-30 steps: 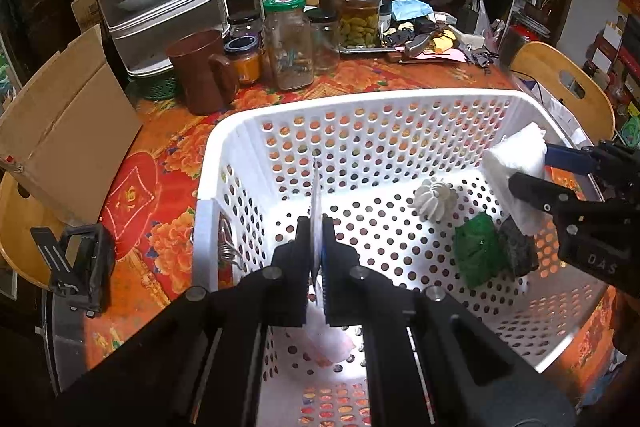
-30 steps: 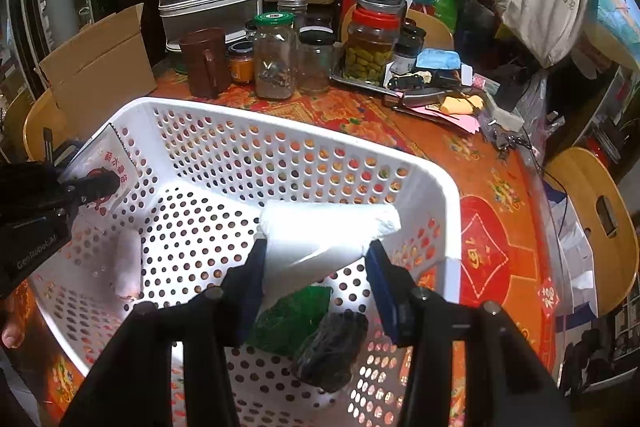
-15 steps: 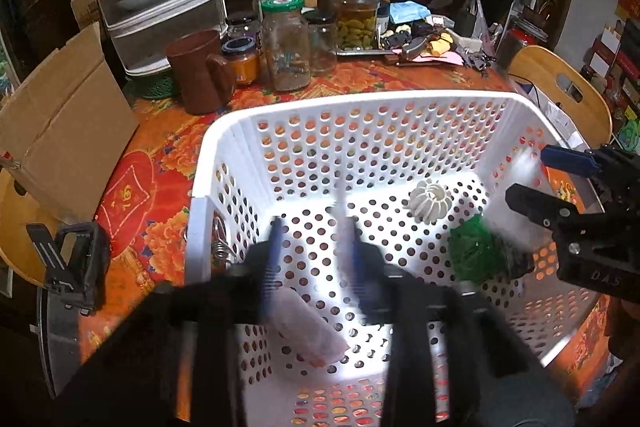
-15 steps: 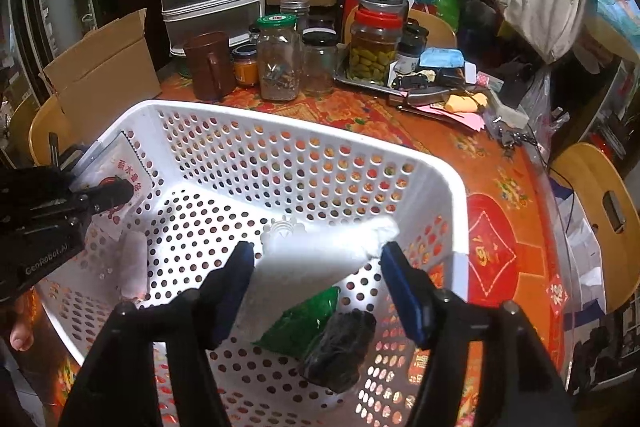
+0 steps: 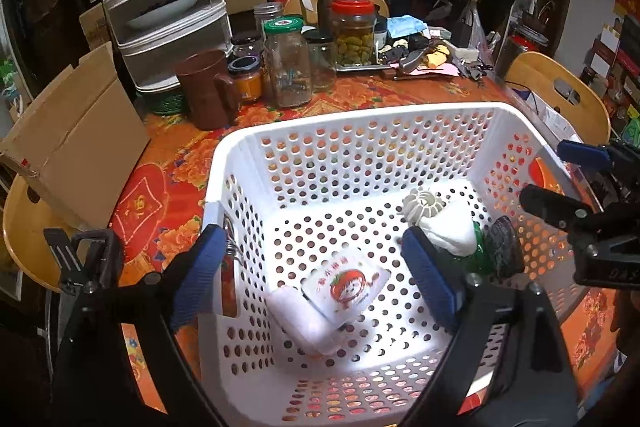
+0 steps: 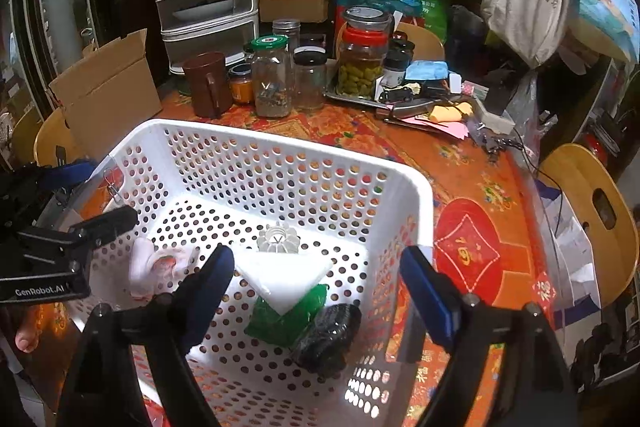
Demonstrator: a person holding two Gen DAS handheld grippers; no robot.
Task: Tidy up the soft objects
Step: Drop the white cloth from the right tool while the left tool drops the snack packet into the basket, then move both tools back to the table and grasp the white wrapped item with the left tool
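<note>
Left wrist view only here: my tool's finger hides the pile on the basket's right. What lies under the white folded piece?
Observer: A green packet. The white folded piece lies across its top, with one corner pointing toward the right tool.
Operator: Does the right tool grip anything?
Observer: No. It is open. Its jaws have just been opening, and nothing is pinched between them.
Operator: The black bundle?
Observer: The black bundle touches the green packet's right edge.

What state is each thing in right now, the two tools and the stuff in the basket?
left tool: open, just opened, holding nothing
right tool: open, just opened, holding nothing
white basket: upright on table
tissue packet: lying in basket
white folded cloth: resting on green bag
</note>
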